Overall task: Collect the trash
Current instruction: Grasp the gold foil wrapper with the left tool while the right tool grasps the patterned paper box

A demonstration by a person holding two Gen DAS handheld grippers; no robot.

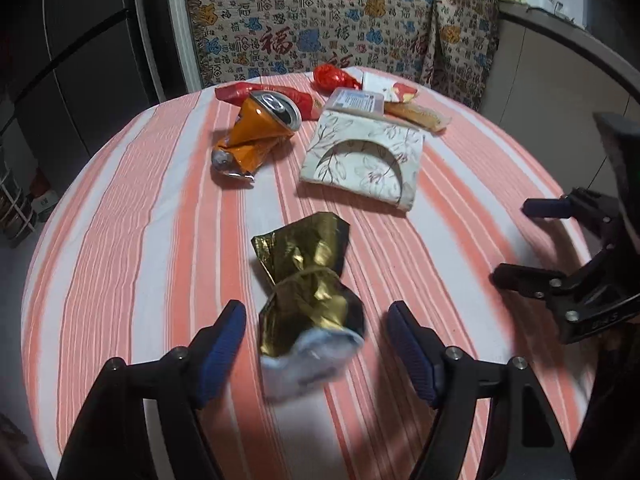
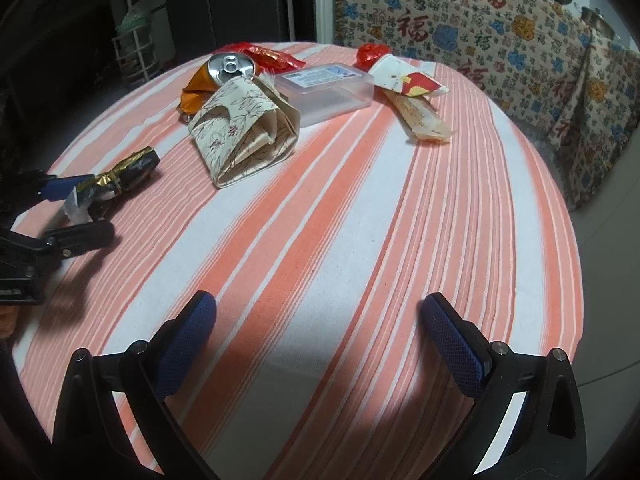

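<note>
A crumpled gold foil wrapper (image 1: 308, 292) lies on the striped tablecloth (image 1: 140, 200) between the open fingers of my left gripper (image 1: 316, 320), which do not touch it. It also shows in the right wrist view (image 2: 116, 180), beside the left gripper (image 2: 76, 208). Farther back lie a crushed orange can (image 1: 256, 132), a floral paper box (image 1: 364, 160), red wrappers (image 1: 334, 78), a clear plastic box (image 2: 324, 88) and a snack packet (image 2: 416, 108). My right gripper (image 2: 318, 316) is open and empty over bare cloth; it shows at the right in the left wrist view (image 1: 516, 240).
The round table's edge (image 2: 568, 220) curves away on all sides. A sofa with a patterned cover (image 1: 312, 28) stands behind the table. A dark cabinet (image 1: 80, 60) and a white wire rack (image 2: 136, 56) stand at the left.
</note>
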